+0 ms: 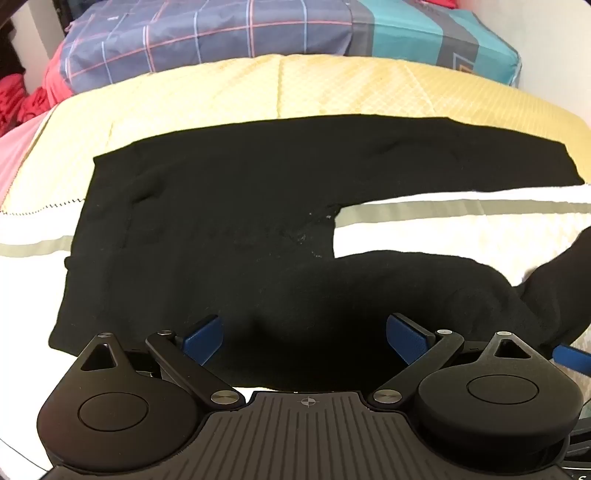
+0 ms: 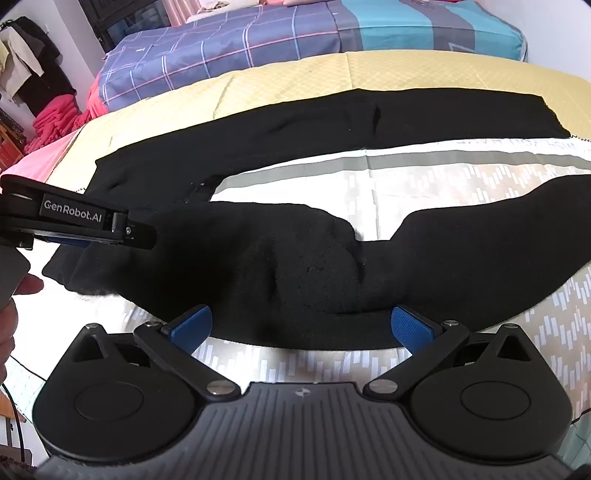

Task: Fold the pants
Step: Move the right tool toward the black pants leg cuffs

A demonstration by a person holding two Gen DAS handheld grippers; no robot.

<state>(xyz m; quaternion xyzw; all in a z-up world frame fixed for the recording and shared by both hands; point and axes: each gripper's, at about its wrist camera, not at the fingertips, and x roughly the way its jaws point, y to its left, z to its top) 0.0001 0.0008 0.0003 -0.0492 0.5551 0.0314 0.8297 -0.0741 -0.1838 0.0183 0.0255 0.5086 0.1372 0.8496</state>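
Observation:
Black pants (image 1: pixel 221 206) lie spread on the bed, waist to the left, legs running right. The far leg (image 2: pixel 406 114) lies flat and straight. The near leg (image 2: pixel 332 258) is rumpled and curves toward the right edge. My left gripper (image 1: pixel 304 332) is open, its blue pads on either side of the near hip area, just above the fabric. It also shows from the side in the right wrist view (image 2: pixel 110 229). My right gripper (image 2: pixel 301 326) is open at the near edge of the near leg, holding nothing.
The pants rest on a white and yellow quilted cover (image 1: pixel 258 88) with a grey stripe (image 2: pixel 406 162). A plaid and teal bedspread (image 1: pixel 221 33) lies behind. Red and pink cloth (image 2: pixel 55 118) is piled at the far left.

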